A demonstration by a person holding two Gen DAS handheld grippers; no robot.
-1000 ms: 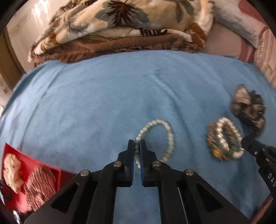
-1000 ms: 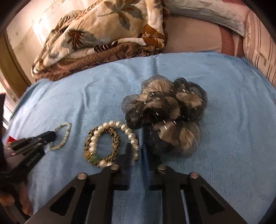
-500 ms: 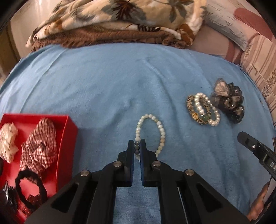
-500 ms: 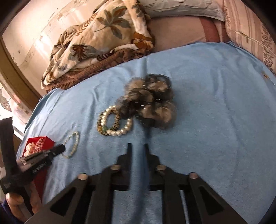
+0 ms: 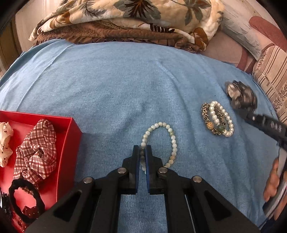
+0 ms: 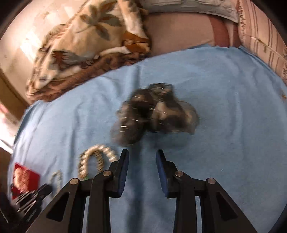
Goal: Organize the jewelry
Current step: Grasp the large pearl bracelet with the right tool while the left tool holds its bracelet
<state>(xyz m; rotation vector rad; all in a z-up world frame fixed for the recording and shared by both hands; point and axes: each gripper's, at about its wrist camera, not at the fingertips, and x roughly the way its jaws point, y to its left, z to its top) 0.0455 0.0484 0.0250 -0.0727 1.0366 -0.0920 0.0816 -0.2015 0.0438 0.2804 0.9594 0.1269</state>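
My left gripper [image 5: 142,152] is shut on the near-left side of a pale bead bracelet [image 5: 171,136] that lies on the blue cloth [image 5: 116,93]. A red box [image 5: 69,143] at the left holds a plaid scrunchie [image 5: 37,143], a white scrunchie [image 5: 4,141] and a black hair tie [image 5: 25,197]. A stack of pearl and leopard bracelets [image 5: 218,119] lies to the right, beside a dark organza scrunchie [image 5: 241,96]. My right gripper [image 6: 142,157] is open and empty, just short of that scrunchie [image 6: 154,113]. The right wrist view is blurred.
A folded floral quilt [image 5: 125,16] lies at the back of the bed. Striped pillows [image 5: 270,71] sit at the right. The stacked bracelets [image 6: 96,157] and red box [image 6: 25,179] show at the lower left in the right wrist view.
The left gripper has drawn back and left with the bead bracelet in it, bringing the red box into view. The right gripper has opened and moved toward the dark scrunchie.
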